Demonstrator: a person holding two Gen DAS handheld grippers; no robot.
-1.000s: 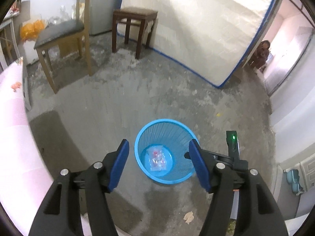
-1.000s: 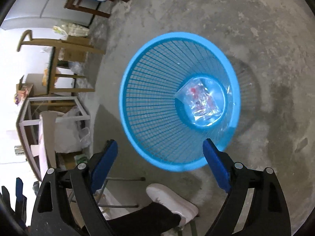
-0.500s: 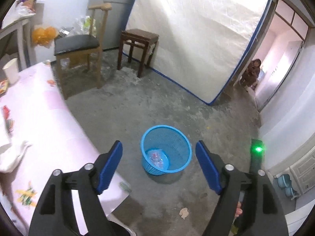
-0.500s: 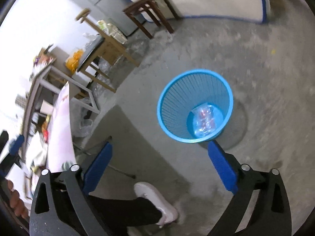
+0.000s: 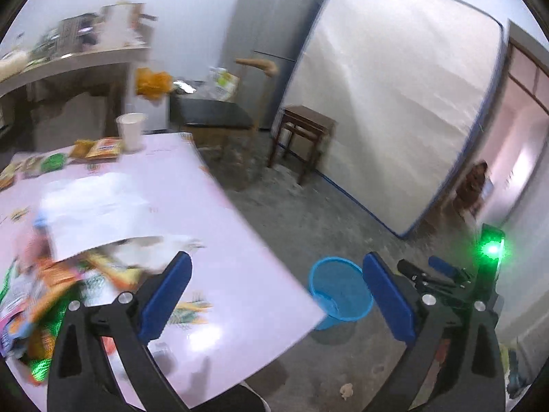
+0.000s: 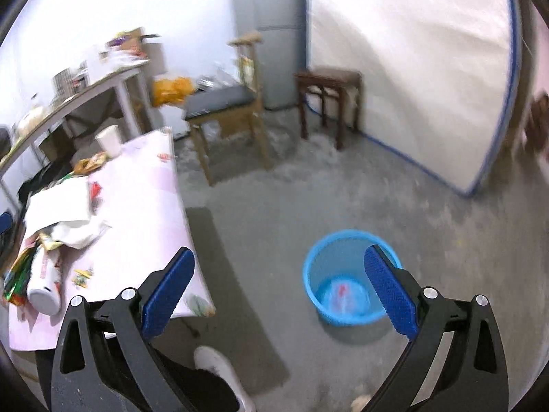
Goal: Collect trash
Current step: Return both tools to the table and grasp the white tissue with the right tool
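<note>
Trash in a blurred heap of colourful snack wrappers [image 5: 51,295] lies on the near left part of a pale pink surface [image 5: 212,213], beside a crumpled white paper sheet [image 5: 92,209]. The left tool [image 5: 274,295], with black arms and blue pads, has just been opening its jaws and now stands wide apart with nothing between them, above the near edge of the surface. The right tool [image 6: 288,292] is likewise spread wide and empty, hanging over the grey concrete floor [image 6: 274,206]. A white shoe [image 6: 219,367] of the person shows at the bottom of the right view. On the floor just beyond stands a blue plastic mesh basket [image 6: 319,264] with a clear plastic bag [image 6: 343,295] lying at its bottom. Farther along the surface sits a white paper cup [image 5: 131,130]. Beyond are a wooden chair with a dark seat [image 6: 223,103], a dark wooden stool [image 6: 329,86] and a white mattress [image 6: 411,51] leaning upright.
</note>
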